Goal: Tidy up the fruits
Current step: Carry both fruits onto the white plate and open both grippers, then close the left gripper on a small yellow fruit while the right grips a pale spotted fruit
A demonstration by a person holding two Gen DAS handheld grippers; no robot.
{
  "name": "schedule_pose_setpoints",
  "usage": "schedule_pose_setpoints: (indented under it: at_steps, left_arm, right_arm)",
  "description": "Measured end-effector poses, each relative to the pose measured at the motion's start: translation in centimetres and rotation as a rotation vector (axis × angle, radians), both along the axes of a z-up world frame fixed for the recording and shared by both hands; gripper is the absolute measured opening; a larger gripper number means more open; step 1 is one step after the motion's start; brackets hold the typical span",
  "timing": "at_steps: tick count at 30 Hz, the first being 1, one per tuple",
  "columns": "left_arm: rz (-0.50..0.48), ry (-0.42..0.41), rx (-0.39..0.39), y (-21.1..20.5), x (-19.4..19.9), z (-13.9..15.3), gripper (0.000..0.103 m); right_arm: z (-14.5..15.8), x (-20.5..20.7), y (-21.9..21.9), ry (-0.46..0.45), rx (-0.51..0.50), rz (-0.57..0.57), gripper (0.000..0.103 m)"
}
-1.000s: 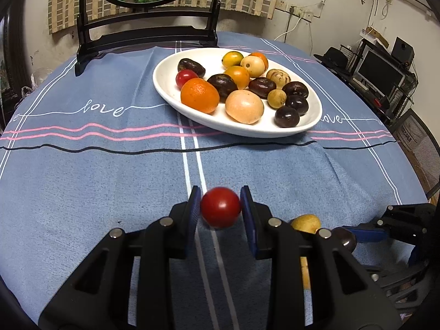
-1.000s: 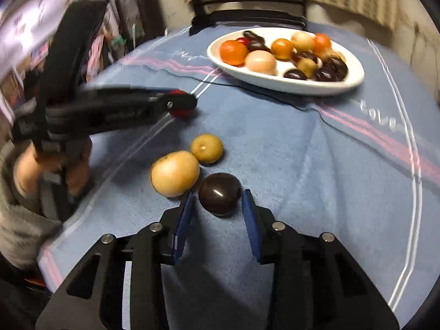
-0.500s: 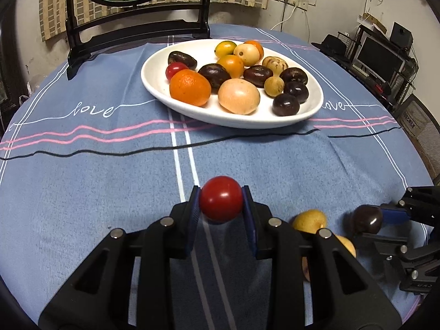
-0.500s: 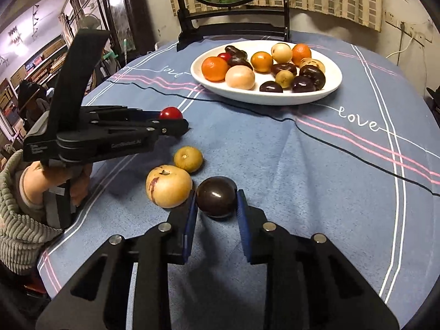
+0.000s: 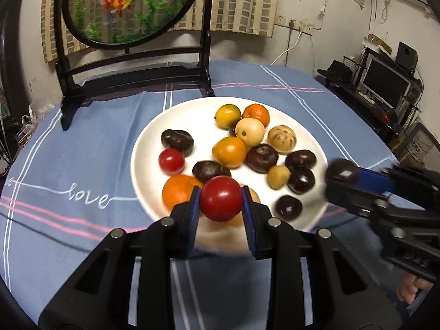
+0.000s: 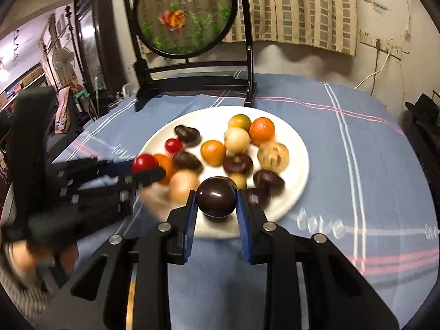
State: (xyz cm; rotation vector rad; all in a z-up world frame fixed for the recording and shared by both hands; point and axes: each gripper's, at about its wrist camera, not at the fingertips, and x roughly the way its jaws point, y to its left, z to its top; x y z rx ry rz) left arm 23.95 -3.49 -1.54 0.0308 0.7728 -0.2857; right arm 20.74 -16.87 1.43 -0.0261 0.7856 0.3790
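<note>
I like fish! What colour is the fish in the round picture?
Orange and red, on the round picture behind the plate; clearest in the left wrist view.

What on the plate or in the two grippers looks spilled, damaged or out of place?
Nothing stands out. The white plate holds whole fruits and none has spilled. The left gripper grips a red fruit and the right gripper a dark fruit, both above the plate's near edge.
</note>
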Motion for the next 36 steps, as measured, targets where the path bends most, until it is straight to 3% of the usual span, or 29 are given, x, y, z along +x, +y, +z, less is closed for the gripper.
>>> schedule_pose_setpoints:
  at_steps: [4,5,6,9,15,23,27,36]
  left_arm:
    - [0.012,0.003,-0.002,0.2,1.7,-0.6,0.031]
    - [0.010,-0.005,-0.005,0.3,1.7,-0.6,0.036]
    - [0.012,-0.006,-0.011,0.5,1.8,-0.5,0.043]
    - [0.024,-0.017,-0.027,0.9,2.0,-0.3,0.066]
    - [0.031,-0.031,-0.015,1.5,0.6,0.1,0.069]
    - [-0.036,0.013,0.024,1.3,-5.2,-1.9,0.074]
    - [-0.104,0.019,0.077,-0.5,-8.1,-2.9,0.074]
    - [-0.202,0.081,0.092,-2.1,-10.4,-4.5,0.073]
  right_arm:
    - [-1.1,2.8,0.9,-0.005,-0.023,-0.018,0.033]
    - [-1.3,3.1,0.9,-0.007,-0.018,-0.020,0.052]
    - [-1.3,3.0,0.8,-0.022,-0.011,-0.026,0.059]
    - [-0.9,2.9,0.0,-0.051,0.011,-0.036,0.059]
    - [0.1,1.8,-1.7,-0.042,0.103,-0.057,0.060]
    - [0.0,-5.7,-3.8,-0.023,0.212,-0.038,0.061]
    - [-0.5,-9.6,-4.0,-0.028,0.203,-0.037,0.070]
    - [-1.1,-14.5,-4.5,-0.039,0.212,-0.012,0.071]
